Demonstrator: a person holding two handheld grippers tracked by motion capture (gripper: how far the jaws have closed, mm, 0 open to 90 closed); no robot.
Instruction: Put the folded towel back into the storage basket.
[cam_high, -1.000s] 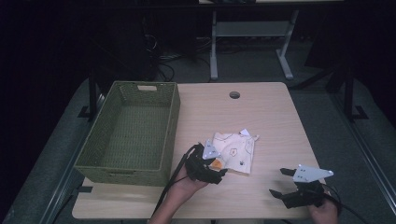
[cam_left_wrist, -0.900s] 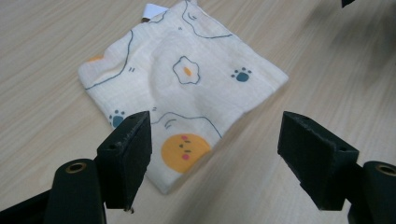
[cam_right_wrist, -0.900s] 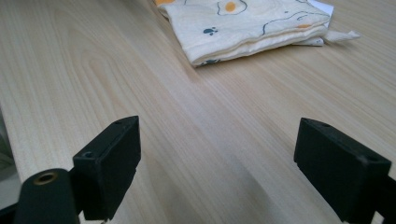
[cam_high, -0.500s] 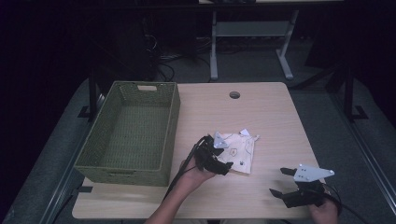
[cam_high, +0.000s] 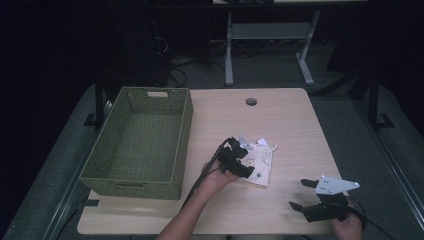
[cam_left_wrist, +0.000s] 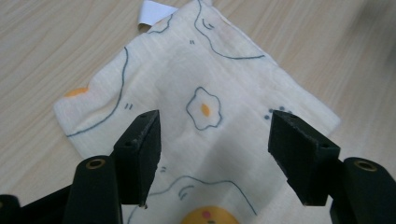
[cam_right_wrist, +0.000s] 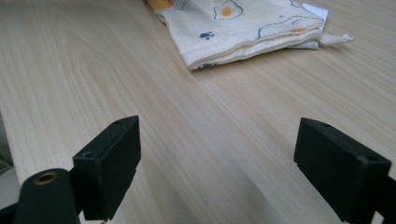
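Observation:
A folded cream cloth (cam_high: 264, 161) printed with fried eggs lies on the wooden table (cam_high: 285, 120), right of the middle. My left gripper (cam_high: 241, 164) hangs over the cloth's left part. In the left gripper view the cloth (cam_left_wrist: 205, 70) spreads under the left gripper (cam_left_wrist: 217, 142), whose jaws have just been closing a little and stand apart, pressing on nothing. My right gripper (cam_high: 298, 194) rests near the table's front right corner, open, with bare wood between its jaws. From the right gripper (cam_right_wrist: 224, 163) the cloth (cam_right_wrist: 243, 28) lies well ahead.
A green woven basket (cam_high: 184, 135) with nothing in it stands on the left half of the table, close beside the left hand. A round cable hole (cam_high: 251, 101) sits near the far edge. Desk legs and cables stand on the floor beyond.
The left hand has slid forward and to the right, from the cloth's near left edge onto the cloth. Its jaws look slightly narrower. The right gripper has kept still.

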